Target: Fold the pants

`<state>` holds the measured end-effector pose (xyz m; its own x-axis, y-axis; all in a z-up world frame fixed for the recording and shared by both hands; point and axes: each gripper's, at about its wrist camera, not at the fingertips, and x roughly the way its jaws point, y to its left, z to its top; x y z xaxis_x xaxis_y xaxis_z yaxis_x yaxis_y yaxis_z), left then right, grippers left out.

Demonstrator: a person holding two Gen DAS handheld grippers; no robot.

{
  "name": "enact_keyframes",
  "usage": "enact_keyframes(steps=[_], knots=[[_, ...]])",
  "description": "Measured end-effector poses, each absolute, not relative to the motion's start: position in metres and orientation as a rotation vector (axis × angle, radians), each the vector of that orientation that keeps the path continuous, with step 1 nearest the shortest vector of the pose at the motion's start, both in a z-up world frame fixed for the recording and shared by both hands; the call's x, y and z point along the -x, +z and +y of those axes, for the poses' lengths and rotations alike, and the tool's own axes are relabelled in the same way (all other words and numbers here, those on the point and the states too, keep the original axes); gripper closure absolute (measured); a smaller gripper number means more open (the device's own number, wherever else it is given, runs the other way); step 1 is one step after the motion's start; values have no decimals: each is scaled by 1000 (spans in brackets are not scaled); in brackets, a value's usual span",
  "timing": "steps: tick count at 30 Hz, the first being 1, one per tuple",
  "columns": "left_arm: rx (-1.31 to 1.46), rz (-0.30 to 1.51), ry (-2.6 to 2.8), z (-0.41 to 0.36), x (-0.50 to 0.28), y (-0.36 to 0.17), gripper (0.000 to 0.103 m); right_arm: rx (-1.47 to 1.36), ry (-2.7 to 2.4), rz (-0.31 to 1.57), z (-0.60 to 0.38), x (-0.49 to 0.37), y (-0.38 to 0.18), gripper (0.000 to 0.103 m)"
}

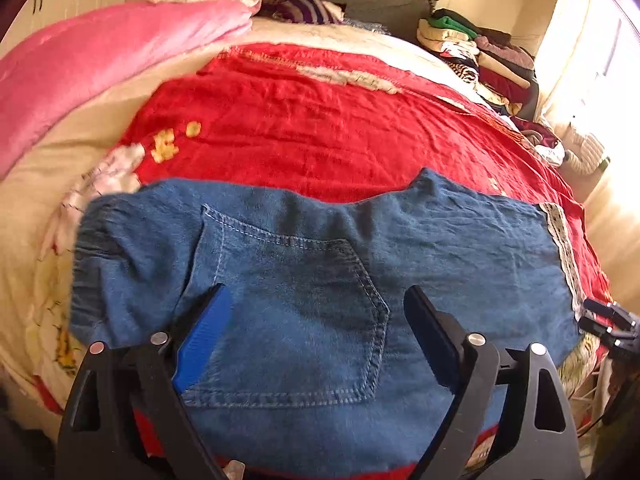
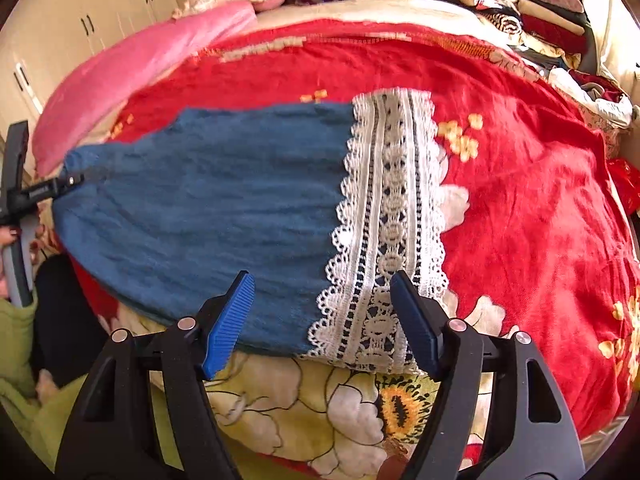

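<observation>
Blue denim pants [image 1: 304, 264] lie flat on the red bedspread [image 1: 304, 128], legs folded one over the other, back pocket [image 1: 304, 320] up. My left gripper [image 1: 316, 300] is open, hovering over the pocket at the waist end. In the right wrist view the leg end [image 2: 208, 200] shows with a white lace hem [image 2: 388, 220]. My right gripper [image 2: 322, 284] is open, its fingers either side of the hem's near corner. The right gripper also shows at the right edge of the left wrist view [image 1: 608, 320], and the left one at the left edge of the right wrist view [image 2: 24, 196].
A pink blanket [image 1: 88, 64] lies along the bed's left side. Stacked folded clothes [image 1: 480, 48] sit at the far right corner. A floral quilt [image 2: 312, 400] hangs over the near bed edge. White wardrobes [image 2: 80, 28] stand at far left.
</observation>
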<state>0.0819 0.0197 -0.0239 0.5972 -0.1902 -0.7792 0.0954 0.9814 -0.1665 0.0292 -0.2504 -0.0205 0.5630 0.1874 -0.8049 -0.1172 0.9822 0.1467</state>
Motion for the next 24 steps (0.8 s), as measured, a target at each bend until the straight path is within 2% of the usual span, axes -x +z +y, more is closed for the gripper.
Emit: enact_keyframes(steps=[7, 14, 16, 18, 24], knots=[[17, 880, -240, -9, -60, -8, 15, -61, 266, 939, -223, -21, -14, 39], [-162, 992, -323, -62, -44, -45, 15, -56, 324, 1044, -196, -23, -37, 37], [-228, 1032, -329, -73, -44, -62, 8, -55, 327, 1079, -194, -23, -47, 36], [-211, 1034, -342, -71, -45, -64, 6, -60, 331, 1073, -194, -22, -48, 33], [-143, 1007, -378, -58, -39, -51, 6, -99, 344, 1036, -200, -21, -35, 32]])
